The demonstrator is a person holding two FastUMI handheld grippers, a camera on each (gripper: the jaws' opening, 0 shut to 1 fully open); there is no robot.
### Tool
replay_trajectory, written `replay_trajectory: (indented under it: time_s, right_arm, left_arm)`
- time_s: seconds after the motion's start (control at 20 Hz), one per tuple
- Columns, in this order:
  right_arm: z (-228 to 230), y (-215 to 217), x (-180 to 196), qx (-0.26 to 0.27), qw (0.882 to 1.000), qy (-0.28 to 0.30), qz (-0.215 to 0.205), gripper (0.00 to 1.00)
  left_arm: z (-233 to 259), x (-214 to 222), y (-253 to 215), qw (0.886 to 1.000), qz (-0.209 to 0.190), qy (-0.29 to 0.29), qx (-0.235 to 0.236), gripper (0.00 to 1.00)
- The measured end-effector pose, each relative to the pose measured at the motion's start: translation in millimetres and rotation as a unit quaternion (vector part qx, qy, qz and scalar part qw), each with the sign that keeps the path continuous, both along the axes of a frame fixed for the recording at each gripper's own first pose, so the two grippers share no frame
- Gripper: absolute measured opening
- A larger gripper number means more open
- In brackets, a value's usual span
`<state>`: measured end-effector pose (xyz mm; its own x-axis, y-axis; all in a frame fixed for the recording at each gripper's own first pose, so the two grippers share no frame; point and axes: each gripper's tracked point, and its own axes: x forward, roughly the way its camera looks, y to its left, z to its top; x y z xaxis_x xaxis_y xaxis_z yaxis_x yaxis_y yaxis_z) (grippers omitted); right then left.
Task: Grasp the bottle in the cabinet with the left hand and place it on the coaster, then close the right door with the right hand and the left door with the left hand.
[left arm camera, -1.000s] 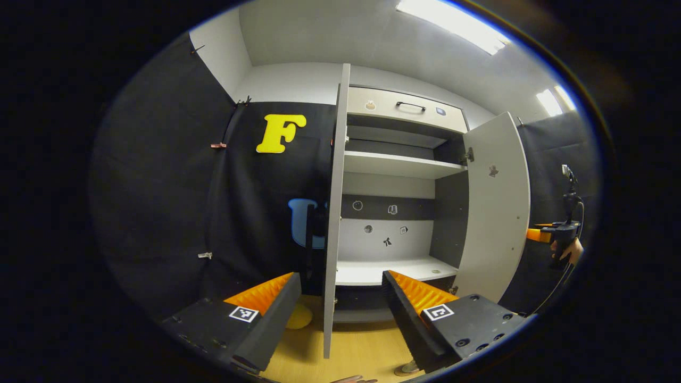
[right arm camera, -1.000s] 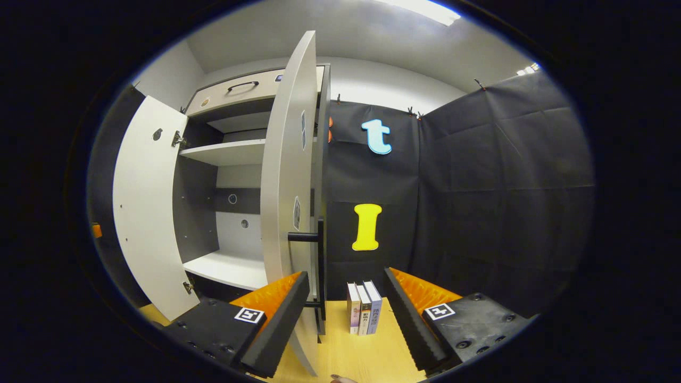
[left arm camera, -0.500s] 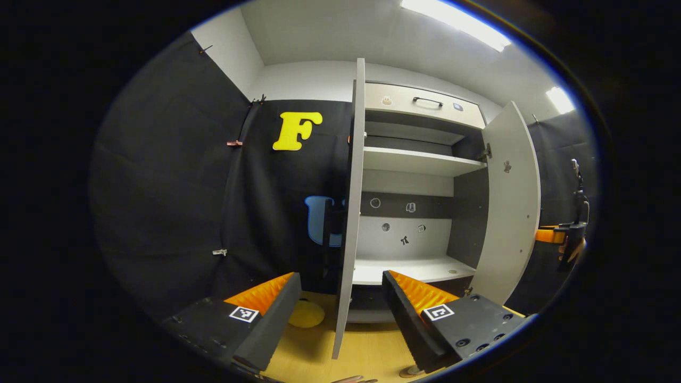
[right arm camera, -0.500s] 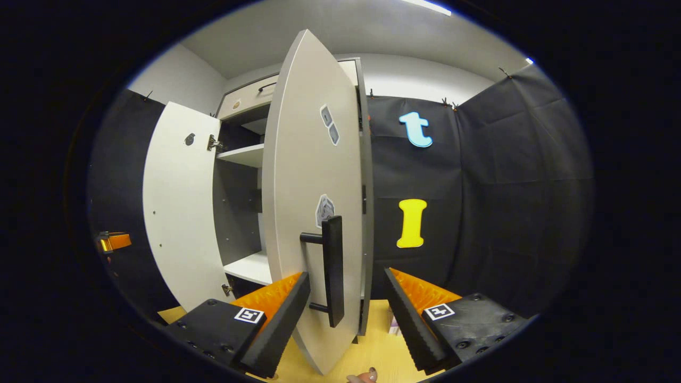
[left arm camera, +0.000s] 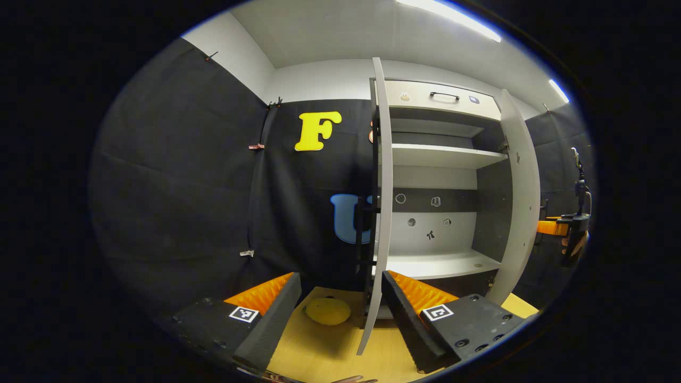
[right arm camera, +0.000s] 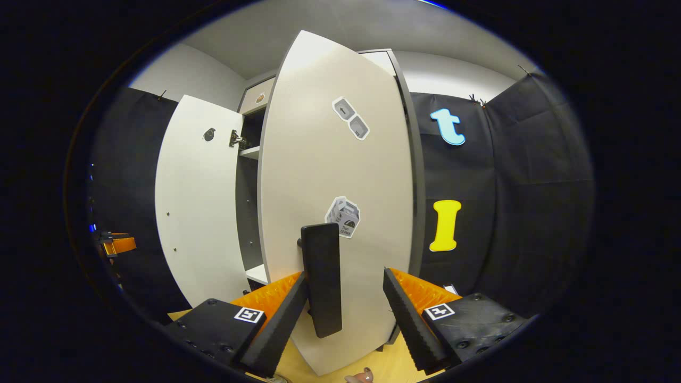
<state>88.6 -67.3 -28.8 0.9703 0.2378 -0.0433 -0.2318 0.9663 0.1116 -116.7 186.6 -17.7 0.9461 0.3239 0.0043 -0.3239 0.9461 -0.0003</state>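
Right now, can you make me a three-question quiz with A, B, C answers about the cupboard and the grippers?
1. Where is the black door handle?
A. Between the right gripper's fingers
B. On the floor
C. Inside the top drawer

2. What colour is the round coaster on the wooden table?
A. Red
B. Yellow
C. Green

3. How is the left door?
A. Fully shut
C. Taken off
B. Open

Answers: 1 A, the handle stands in the gap between the open fingers. 2 B, it looks yellow in the left gripper view. 3 B, the shelves show beside its edge.
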Motion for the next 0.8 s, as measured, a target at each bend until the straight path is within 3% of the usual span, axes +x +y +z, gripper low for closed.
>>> replay_trajectory:
  time_s: [0.1,0.3,0.8]
  right_arm:
    - [2.1,12.9,1.7,0.018,1.000,0.004,0.019,0.95]
    - [1.0,12.5,-8.5,0.021,1.000,0.005,0.013,0.97]
    - [-0.7,1.4,-63.3,-0.002,0.999,0.018,-0.050,0.96]
  left_arm:
    - [1.6,-0.3,6.2,1.000,0.008,-0.002,0.005,0.96]
    - [9.2,12.1,16.1,1.000,-0.004,-0.016,0.002,0.96]
    - [19.9,82.3,20.6,0.996,-0.084,-0.035,0.012,0.95]
